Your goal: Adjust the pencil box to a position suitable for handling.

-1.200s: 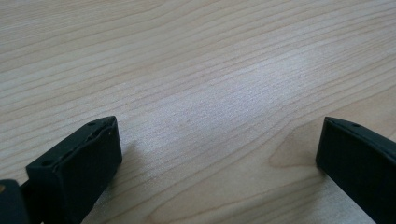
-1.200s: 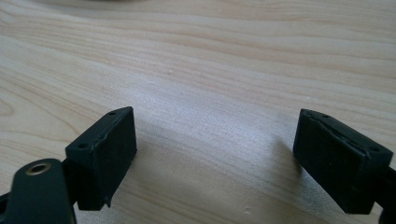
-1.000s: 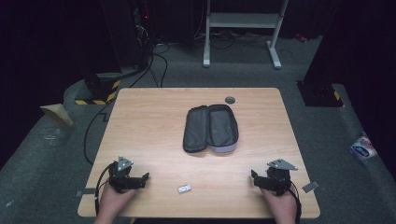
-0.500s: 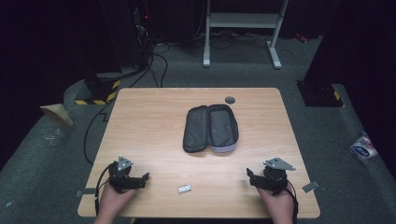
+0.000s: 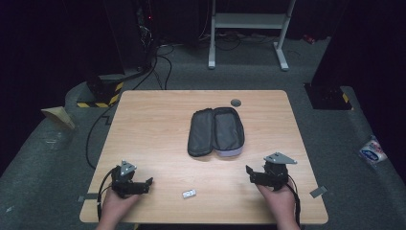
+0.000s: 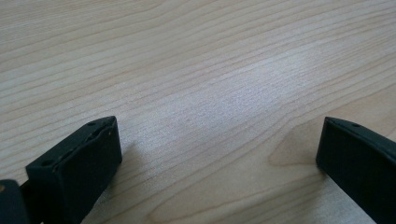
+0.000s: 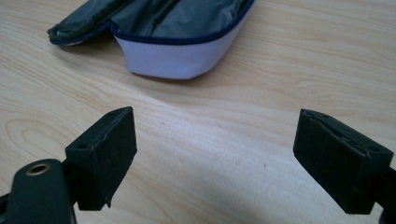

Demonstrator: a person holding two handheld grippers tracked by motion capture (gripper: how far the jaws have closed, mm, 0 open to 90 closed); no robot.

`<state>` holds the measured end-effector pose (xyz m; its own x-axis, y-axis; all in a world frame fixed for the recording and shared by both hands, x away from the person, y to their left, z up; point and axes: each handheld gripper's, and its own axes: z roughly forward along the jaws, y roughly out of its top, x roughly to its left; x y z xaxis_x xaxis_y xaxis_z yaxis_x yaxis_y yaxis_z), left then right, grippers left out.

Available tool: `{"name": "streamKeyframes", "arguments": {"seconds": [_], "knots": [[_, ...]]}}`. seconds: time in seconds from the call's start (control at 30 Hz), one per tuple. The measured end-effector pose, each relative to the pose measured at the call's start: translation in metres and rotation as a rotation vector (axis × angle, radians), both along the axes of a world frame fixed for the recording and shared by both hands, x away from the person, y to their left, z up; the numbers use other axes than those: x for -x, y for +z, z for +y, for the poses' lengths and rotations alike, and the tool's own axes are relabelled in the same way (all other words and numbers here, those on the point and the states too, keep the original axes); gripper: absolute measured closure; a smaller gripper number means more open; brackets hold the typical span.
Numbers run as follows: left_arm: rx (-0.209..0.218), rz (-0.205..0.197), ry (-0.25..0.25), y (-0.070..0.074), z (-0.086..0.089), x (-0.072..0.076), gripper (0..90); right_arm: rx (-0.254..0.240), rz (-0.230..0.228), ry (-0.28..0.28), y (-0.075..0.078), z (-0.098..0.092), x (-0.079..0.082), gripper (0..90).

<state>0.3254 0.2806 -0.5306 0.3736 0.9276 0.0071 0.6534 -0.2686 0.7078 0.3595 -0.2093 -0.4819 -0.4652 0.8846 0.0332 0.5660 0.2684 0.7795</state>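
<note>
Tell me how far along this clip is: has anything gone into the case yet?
Done: the grey zip-around fabric case lies unzipped and open, nothing visible inside. In hand: nothing; the left gripper and right gripper are open above the wooden table. Left: the small white rectangular object lies untouched near the front edge.

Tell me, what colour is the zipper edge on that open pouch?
Dark blue, running along the pouch rim above its pale lilac side; the right gripper view shows it best.

Wooden table on grey carpeted floor; white metal stand and black cables behind, in a dark room.
</note>
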Motion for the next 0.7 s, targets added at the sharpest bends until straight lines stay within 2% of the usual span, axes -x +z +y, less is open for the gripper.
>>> {"name": "streamKeyframes", "arguments": {"seconds": [0.17, 0.4, 0.7], "knots": [[-0.001, -0.001, -0.005, 0.0, 0.0, 0.0, 0.3, 0.017, -0.013, 0.005, 0.007, 0.013, -0.014, 15.2], [-0.002, 0.0, -0.005, 0.0, -0.001, -0.001, 0.5, 0.036, -0.064, -0.017, 0.011, 0.027, -0.033, 30.2], [-0.002, 0.0, -0.006, 0.0, -0.001, -0.001, 0.6, 0.027, -0.028, -0.041, 0.013, 0.034, -0.063, 36.7]]}}
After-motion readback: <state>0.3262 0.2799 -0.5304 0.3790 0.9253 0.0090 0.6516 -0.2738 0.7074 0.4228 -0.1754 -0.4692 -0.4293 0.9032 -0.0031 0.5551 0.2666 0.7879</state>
